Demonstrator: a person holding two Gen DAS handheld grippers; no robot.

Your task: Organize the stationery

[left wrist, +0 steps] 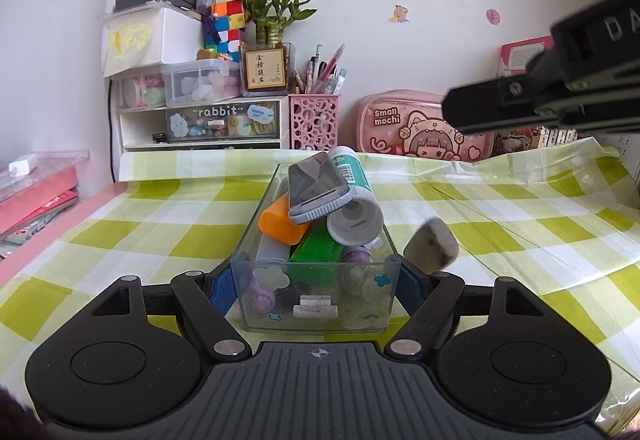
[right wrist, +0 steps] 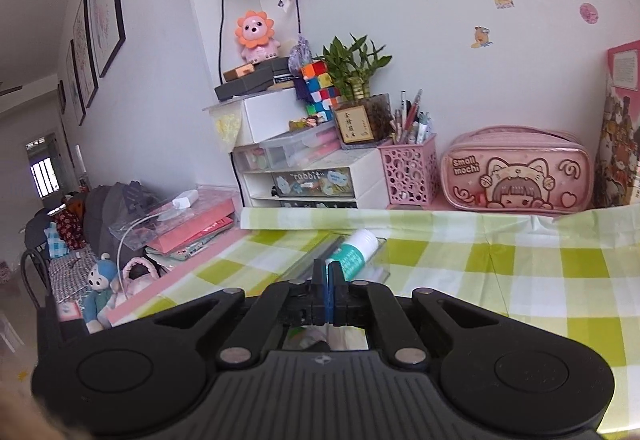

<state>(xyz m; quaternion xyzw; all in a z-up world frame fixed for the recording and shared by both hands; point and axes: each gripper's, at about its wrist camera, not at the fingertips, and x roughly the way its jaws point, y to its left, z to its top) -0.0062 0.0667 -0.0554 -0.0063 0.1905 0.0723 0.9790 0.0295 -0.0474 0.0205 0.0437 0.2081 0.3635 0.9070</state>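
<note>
Our left gripper (left wrist: 318, 294) clamps the overfull clear drawer (left wrist: 320, 280) on the checked tablecloth (left wrist: 140, 216); our right gripper (right wrist: 328, 280) is closed, empty. The eraser (left wrist: 431, 246) sits outside, and the calculator (left wrist: 318, 186) may slide off.

Bin (left wrist: 256, 240) overfull; cloth (left wrist: 520, 240) rt free

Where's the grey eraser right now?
In the left wrist view, the grey eraser is just right of the clear box, beside the glue stick, above the checked cloth.

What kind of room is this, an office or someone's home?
Most likely a home study desk, perhaps a child's: a pink pen holder, a cartoon pencil case, and soft toys beside it.
</note>
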